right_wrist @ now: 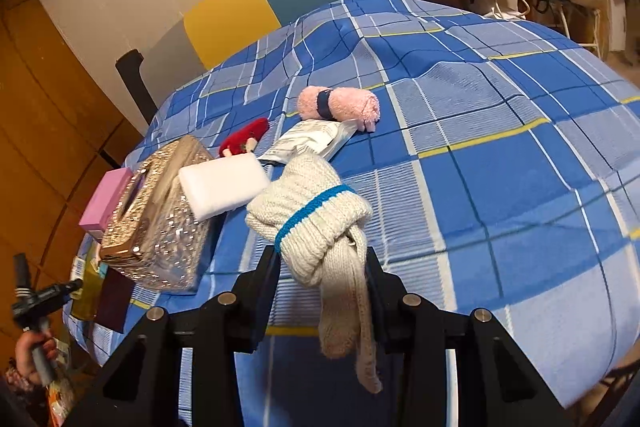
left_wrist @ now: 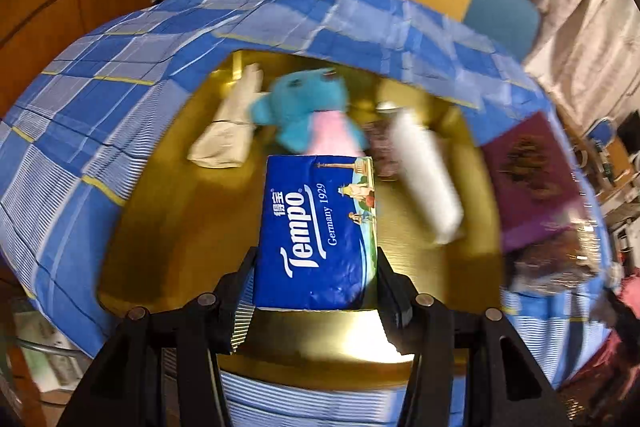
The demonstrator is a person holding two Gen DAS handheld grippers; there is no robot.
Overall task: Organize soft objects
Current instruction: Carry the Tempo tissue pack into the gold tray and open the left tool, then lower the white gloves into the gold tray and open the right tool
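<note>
From the left wrist camera, the gold tray [left_wrist: 152, 211] sits on the blue plaid cloth [left_wrist: 80, 131] that covers the surface. At the tray's far left lies a cream glove [left_wrist: 230, 131]. Just right of it lies a blue plush toy [left_wrist: 304, 107] with a pink body, blurred. The left hand-held gripper [left_wrist: 316, 263] is clamped on a blue Tempo tissue pack [left_wrist: 316, 227], held above the tray's middle, its far end near the plush toy. To the right lies a white roll [left_wrist: 426, 175], and beyond the tray's right rim a purple box [left_wrist: 532, 179].

From the right wrist camera, at the far left edge a hand [right_wrist: 30, 351] grips a grey handle. On the cloth stand a pink box [right_wrist: 106, 197], then a glittery gold bag [right_wrist: 156, 219], with a white sponge block [right_wrist: 224, 187] leaning against it. Behind these lies a red plush item [right_wrist: 246, 139], then a white sachet [right_wrist: 312, 141] and a rolled pink towel [right_wrist: 340, 103] with a dark band. The right hand-held gripper [right_wrist: 322, 267] is closed on a knotted cream knit sock bundle [right_wrist: 316, 215] with a blue stripe; its loose ends hang down between the fingers.
</note>
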